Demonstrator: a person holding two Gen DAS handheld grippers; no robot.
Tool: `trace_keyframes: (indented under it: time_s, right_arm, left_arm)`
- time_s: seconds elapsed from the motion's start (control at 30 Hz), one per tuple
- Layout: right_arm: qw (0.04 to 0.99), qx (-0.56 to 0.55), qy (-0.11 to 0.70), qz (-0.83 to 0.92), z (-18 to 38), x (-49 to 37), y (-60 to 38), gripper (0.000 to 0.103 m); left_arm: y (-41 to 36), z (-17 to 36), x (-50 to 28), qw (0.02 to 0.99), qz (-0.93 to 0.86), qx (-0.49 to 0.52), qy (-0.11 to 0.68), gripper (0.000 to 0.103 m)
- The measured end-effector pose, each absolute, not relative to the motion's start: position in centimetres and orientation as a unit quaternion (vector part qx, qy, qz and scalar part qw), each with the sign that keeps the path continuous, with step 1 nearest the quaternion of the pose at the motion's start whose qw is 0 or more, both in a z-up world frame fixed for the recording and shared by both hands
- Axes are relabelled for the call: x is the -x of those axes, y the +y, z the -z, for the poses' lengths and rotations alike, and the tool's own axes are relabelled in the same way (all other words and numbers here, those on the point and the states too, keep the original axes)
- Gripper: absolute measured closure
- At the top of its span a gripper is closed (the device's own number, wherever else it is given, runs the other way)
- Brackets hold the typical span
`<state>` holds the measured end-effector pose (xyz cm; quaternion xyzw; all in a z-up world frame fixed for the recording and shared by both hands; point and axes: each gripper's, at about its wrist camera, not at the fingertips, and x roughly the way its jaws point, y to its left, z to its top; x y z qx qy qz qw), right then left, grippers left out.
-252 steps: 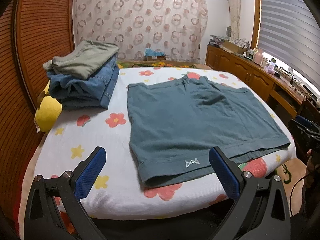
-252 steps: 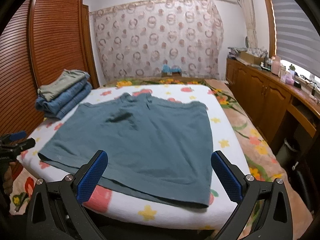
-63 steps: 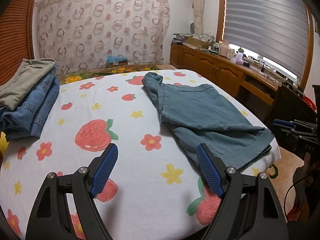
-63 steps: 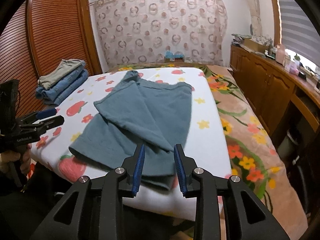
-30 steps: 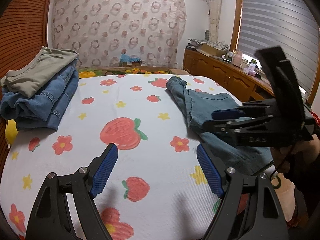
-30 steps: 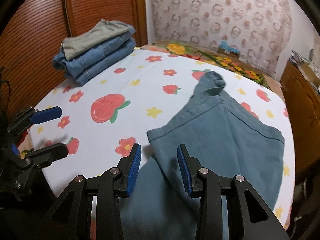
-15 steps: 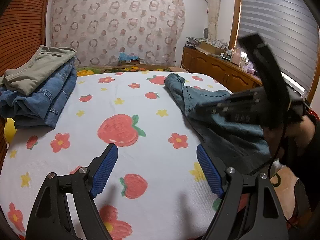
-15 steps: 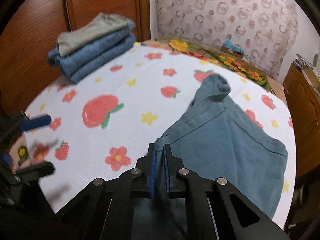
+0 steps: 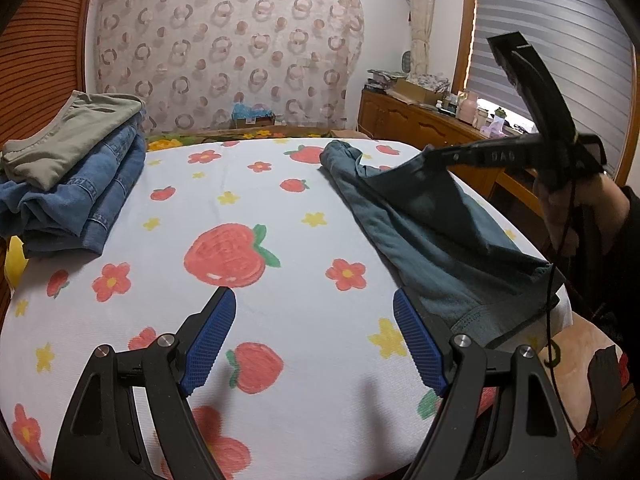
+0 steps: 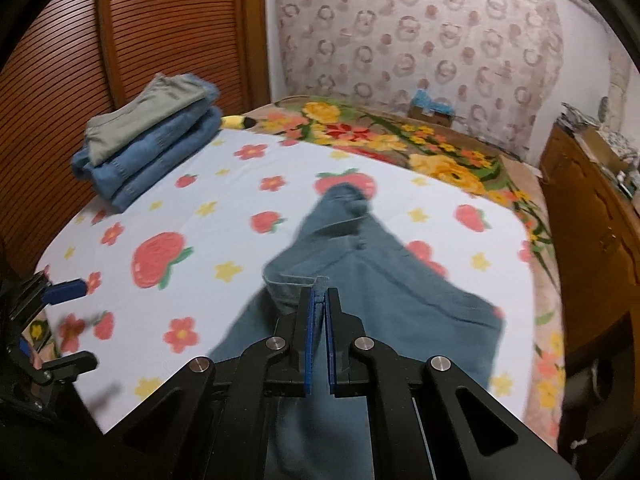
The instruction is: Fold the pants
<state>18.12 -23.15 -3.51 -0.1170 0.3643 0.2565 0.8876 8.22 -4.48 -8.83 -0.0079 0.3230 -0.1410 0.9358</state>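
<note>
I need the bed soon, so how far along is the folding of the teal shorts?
Partly done. The teal cotton shorts already lie doubled lengthwise on the strawberry-print bedspread. The right gripper is shut on a lifted edge; the left gripper is open, holding nothing. The next fold isn't laid down yet.

Right gripper [image 9: 430,156] lifts teal pants [image 9: 432,232] off the bedsheet [image 9: 280,200].

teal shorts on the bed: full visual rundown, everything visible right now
The teal shorts are dull blue-green woven cotton by the look, with stitched hems and seams. They lie folded lengthwise on the bed's strawberry sheet, on its right half, one bunched end toward the far edge. The right gripper is shut on a hemmed corner and lifts it off the sheet, so the cloth tents up. The left gripper is open, touching nothing.
</note>
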Motion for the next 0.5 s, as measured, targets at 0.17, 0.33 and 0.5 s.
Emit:
trace_keyframes:
  time_s: [0.17, 0.33, 0.5]
  right_arm:
    - [0.895, 0.114, 0.368, -0.225, 3.0, -19.5, -24.7, 0.098]
    - [0.898, 0.115, 0.374, -0.199, 3.2, -20.7, -25.3, 0.098]
    - [0.902, 0.114, 0.378, -0.176, 3.5, -21.7, -25.3, 0.098]
  left_arm:
    - [-4.6, 8.9, -8.3, 0.935, 0.143, 0.006, 0.324, 0.021]
    - [-4.7, 8.9, -8.2, 0.935, 0.144, 0.005, 0.325, 0.021]
    - [-4.7, 8.9, -8.2, 0.935, 0.144, 0.005, 0.325, 0.021]
